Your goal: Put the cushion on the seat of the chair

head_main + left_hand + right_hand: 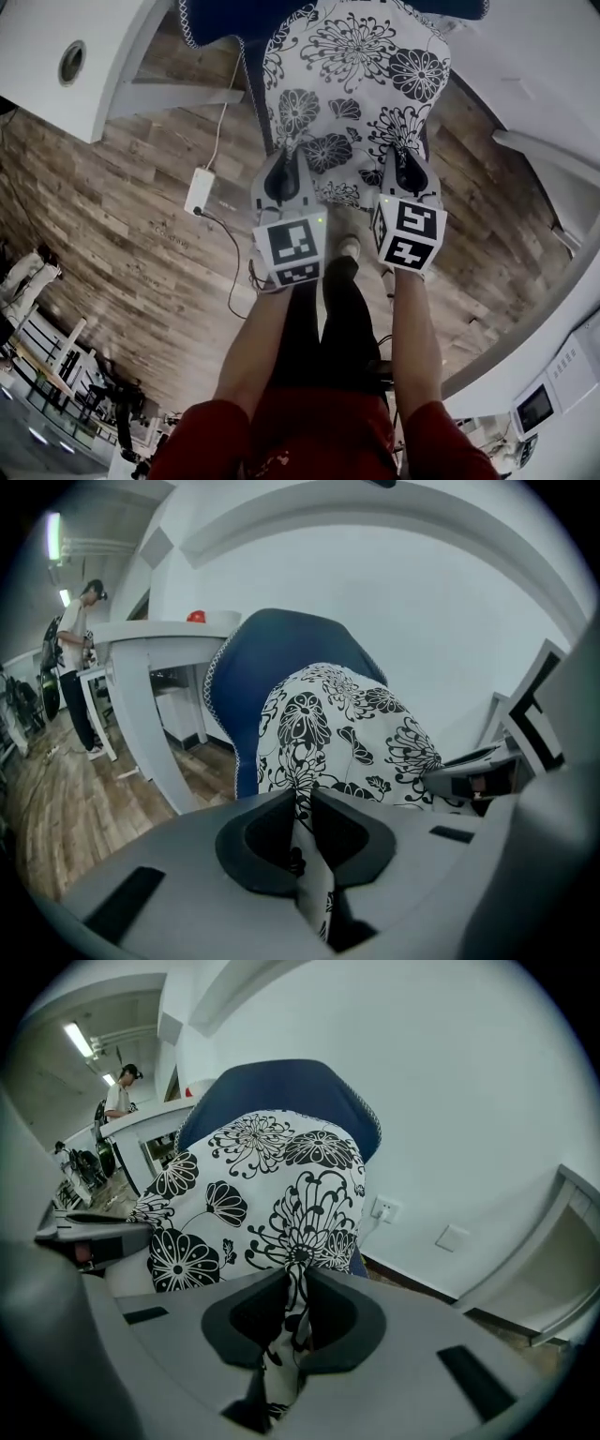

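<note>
The cushion (352, 70) is white with black flowers. It hangs in the air in front of the blue chair (211, 19), above the wooden floor. My left gripper (289, 155) is shut on the cushion's near left edge and my right gripper (401, 155) on its near right edge. In the left gripper view the cushion (342, 728) runs up from the closed jaws, with the chair's blue back (281, 658) behind it. In the right gripper view the cushion's cloth (272, 1194) is pinched between the jaws, and the chair back (281, 1087) rises behind it.
A white desk (66, 56) stands at the upper left. A white power brick (199, 190) and its cable lie on the floor beside it. More white furniture (553, 141) lines the right side. A person (75, 658) stands far off by another desk.
</note>
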{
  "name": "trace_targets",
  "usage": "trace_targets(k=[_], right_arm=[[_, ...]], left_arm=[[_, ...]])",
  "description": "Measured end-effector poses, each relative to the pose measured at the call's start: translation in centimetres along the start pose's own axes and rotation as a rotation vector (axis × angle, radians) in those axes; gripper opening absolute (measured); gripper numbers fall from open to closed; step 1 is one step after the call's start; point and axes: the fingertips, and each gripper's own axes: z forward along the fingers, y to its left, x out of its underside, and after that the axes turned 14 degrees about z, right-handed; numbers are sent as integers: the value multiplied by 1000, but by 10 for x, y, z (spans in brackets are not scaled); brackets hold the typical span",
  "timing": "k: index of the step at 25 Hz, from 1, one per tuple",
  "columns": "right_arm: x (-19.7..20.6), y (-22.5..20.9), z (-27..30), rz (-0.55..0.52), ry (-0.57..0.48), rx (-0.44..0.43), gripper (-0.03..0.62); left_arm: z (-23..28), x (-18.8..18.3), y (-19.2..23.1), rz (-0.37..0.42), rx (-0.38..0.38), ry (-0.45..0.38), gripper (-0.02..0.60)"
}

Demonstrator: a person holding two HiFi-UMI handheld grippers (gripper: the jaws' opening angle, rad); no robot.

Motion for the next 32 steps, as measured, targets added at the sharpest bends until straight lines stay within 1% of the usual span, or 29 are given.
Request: trace_targets(k=[3,8,13,18,23,26,32], right_arm=[[14,-6,16,2,23,7,48],[34,-13,43,-9,70,19,48],[53,-21,67,-25,105,37,48],[62,-23,80,-41,102,38,49],[72,-21,100,-43,107,42,49],[76,-24,109,-51,105,48,49],[78,-22,100,-70,75,66,50]], left_arm=[[16,14,-5,13,7,23,46],[38,39,-7,26,-14,82,46],[57,57,-14,52,-10,108,46],[77,73,-13,73,-5,133,46],[93,84,-11,112,-3,125,46],[100,87,-13,118,-4,126,46],[97,90,-13,136,4,117,46]])
